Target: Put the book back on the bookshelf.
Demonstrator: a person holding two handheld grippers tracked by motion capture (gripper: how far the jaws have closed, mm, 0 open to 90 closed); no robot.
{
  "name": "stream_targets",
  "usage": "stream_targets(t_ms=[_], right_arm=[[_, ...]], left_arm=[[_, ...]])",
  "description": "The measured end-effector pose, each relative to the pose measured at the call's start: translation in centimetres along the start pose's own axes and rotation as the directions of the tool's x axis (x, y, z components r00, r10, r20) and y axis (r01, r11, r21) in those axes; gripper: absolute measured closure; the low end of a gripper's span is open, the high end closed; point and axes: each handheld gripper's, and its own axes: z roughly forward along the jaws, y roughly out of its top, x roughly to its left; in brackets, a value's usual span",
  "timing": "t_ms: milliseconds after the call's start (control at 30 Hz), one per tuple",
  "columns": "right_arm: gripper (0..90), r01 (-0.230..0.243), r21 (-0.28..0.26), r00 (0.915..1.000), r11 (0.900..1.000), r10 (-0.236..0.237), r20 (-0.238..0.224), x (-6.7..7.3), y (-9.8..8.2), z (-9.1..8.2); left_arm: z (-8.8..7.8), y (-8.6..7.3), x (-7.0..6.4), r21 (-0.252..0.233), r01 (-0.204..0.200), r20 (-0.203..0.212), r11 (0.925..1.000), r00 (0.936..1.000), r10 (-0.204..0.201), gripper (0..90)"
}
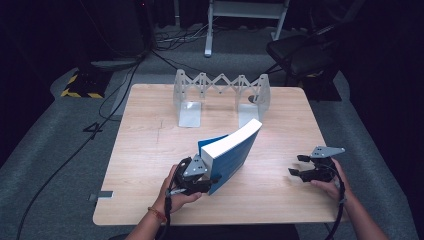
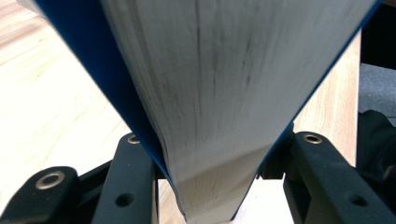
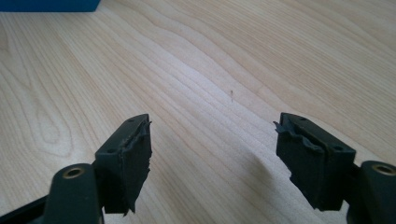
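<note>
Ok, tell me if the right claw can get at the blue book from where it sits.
Probably yes. The right claw hangs open and empty, and bare table lies between it and the blue book, which the left claw holds tilted.

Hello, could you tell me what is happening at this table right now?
A person works at a wooden table with a gripper in each hand. The left gripper is shut on the lower end of a thick blue book, holding it tilted with one end raised. The right gripper is open and holds nothing, apart from the book, on the right side. A grey expanding book rack stands at the far edge with nothing in it.
</note>
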Motion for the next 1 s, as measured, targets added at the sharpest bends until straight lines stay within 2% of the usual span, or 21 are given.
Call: stream_targets(t_ms=[300, 467, 600, 667, 767, 1000], right_arm=[[26.4, -0.001, 0.012, 0.9998, 1.000, 0.001, -0.018, 0.0, -0.2, 0.6], [24.4, 0.005, 0.033, 0.9997, 0.999, -0.004, -0.024, 0.0, -0.4, 1.0], [24.3, 0.010, 0.023, 0.9998, 1.000, -0.010, -0.017, 0.2, -0.5, 1.1], [21.6, 0.021, 0.015, 0.9998, 1.000, -0.021, 0.002, 0.3, -0.5, 1.3], [19.8, 0.012, 0.021, 0.9998, 1.000, -0.013, 0.013, 0.3, -0.4, 1.5], [19.2, 0.010, 0.005, 0.9999, 1.000, -0.010, 0.014, 0.3, -0.3, 1.7]], left_arm=[[-0.9, -0.6, 0.3, 0.002, -0.011, 0.031, 0.9999, 0.9995, 0.011, 59.6], [-1.6, -1.0, 0.6, 0.003, -0.023, 0.072, 0.9997, 0.9972, 0.023, 59.5], [-2.0, -1.3, 0.9, 0.005, -0.025, 0.108, 0.9997, 0.9939, 0.025, 59.5], [-2.1, -1.4, 1.0, 0.003, -0.034, 0.108, 0.9994, 0.9936, 0.033, 59.5], [-2.2, -1.4, 1.1, 0.004, -0.034, 0.116, 0.9994, 0.9927, 0.033, 59.5], [-2.3, -1.7, 1.3, -0.002, -0.034, 0.146, 0.9994, 0.9887, 0.034, 59.3]])
